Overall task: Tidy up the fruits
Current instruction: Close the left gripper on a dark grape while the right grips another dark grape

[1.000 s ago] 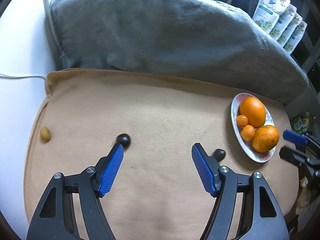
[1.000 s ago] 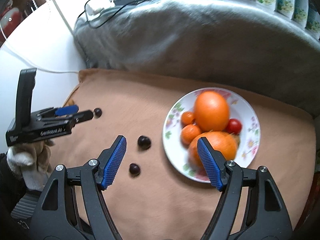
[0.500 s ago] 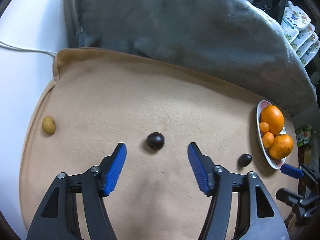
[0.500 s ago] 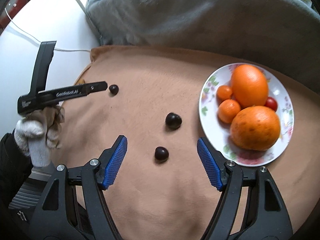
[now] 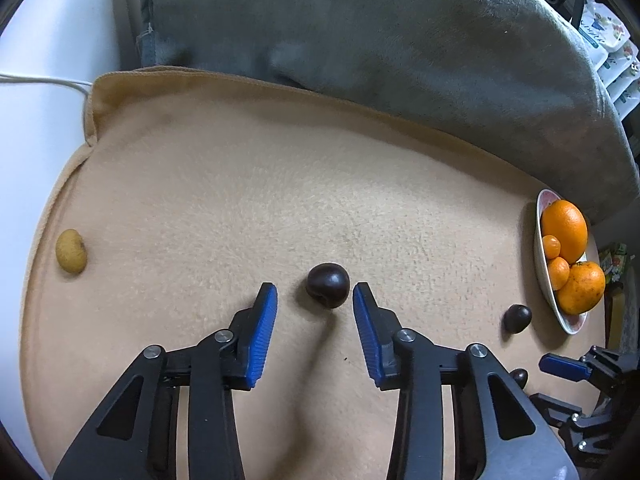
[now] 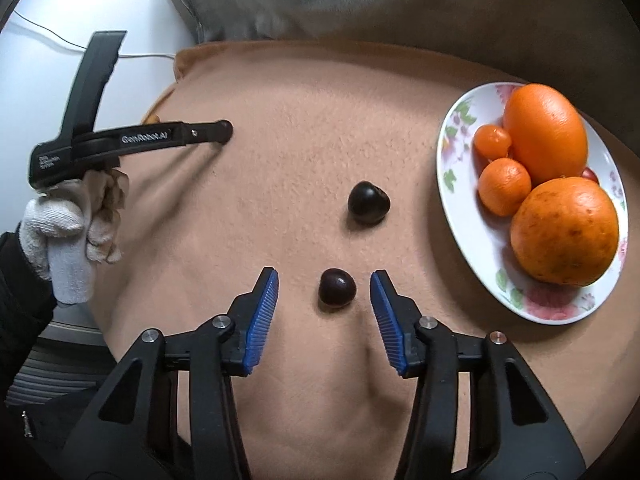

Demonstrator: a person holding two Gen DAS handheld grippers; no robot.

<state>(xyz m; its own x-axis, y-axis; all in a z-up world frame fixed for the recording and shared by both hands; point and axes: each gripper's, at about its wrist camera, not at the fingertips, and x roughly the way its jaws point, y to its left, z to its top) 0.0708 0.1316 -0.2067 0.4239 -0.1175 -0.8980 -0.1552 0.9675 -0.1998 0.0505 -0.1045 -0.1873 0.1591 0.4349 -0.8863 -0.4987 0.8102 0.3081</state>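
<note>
Three dark round fruits lie on a tan cloth. My left gripper (image 5: 314,298) is open with one dark fruit (image 5: 327,284) between its fingertips, not touching the pads. My right gripper (image 6: 324,286) is open around another dark fruit (image 6: 337,289), also untouched. The third dark fruit (image 6: 368,202) lies just beyond it, and also shows in the left wrist view (image 5: 517,318). A flowered white plate (image 6: 460,216) at the right holds two large oranges, two small mandarins and a red tomato. A small yellow-brown fruit (image 5: 71,251) lies at the cloth's left edge.
The tan cloth (image 5: 260,184) covers the work surface. A grey cushion (image 5: 360,28) lies along its far side. A white cable (image 5: 44,80) crosses the white surface at left. Packages (image 5: 608,36) stand at the far right. The left gripper (image 6: 120,140) shows in the right wrist view, held by a gloved hand.
Both grippers have moved forward and down toward the cloth. Each now has a dark fruit between its fingertips, and both jaws have narrowed somewhat.
</note>
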